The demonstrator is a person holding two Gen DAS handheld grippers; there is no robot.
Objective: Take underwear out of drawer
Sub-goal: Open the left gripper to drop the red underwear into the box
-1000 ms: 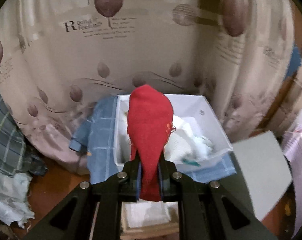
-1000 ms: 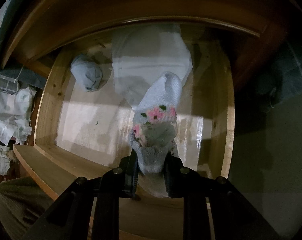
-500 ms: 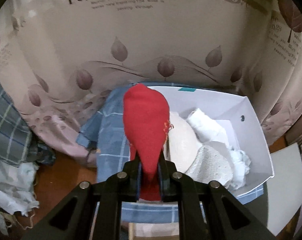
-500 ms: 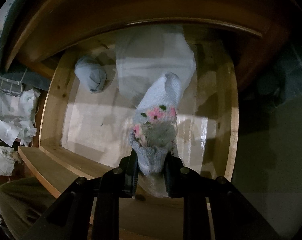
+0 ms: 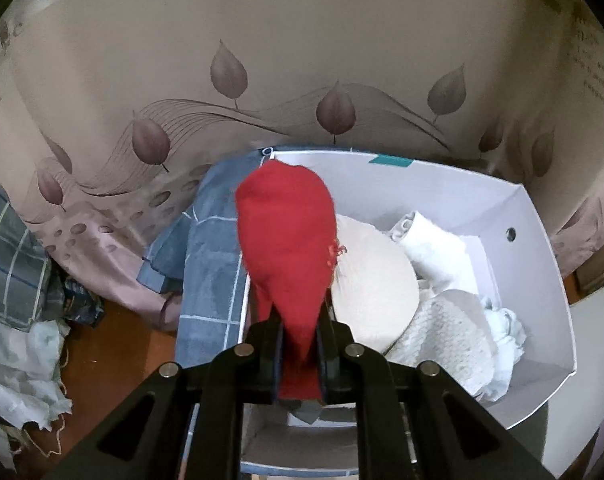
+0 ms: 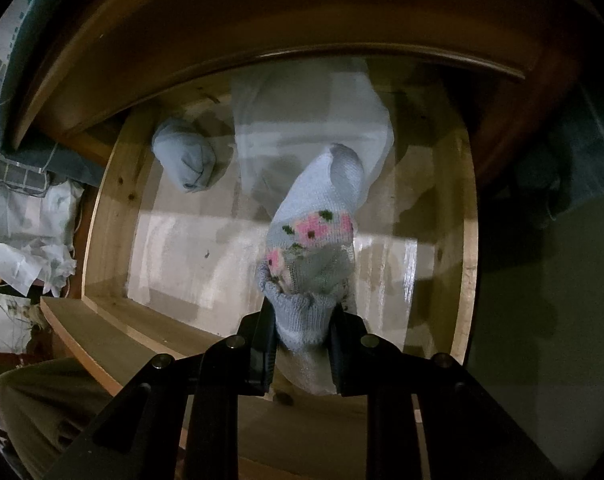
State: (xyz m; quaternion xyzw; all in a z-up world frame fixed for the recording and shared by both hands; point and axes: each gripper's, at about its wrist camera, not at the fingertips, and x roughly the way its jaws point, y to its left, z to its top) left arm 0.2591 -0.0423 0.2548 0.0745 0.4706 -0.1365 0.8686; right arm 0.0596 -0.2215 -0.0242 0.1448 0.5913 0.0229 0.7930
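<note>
Wooden drawer [image 6: 102, 216], sock [image 6: 314, 248] in jaws

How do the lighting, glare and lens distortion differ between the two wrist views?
Left wrist view: evenly lit, the white cardboard box bright, its straight edges bowed by the fisheye. Right wrist view: dim, dark corners, one bright glare band across the pale wooden drawer's floor, its walls curved.
</note>
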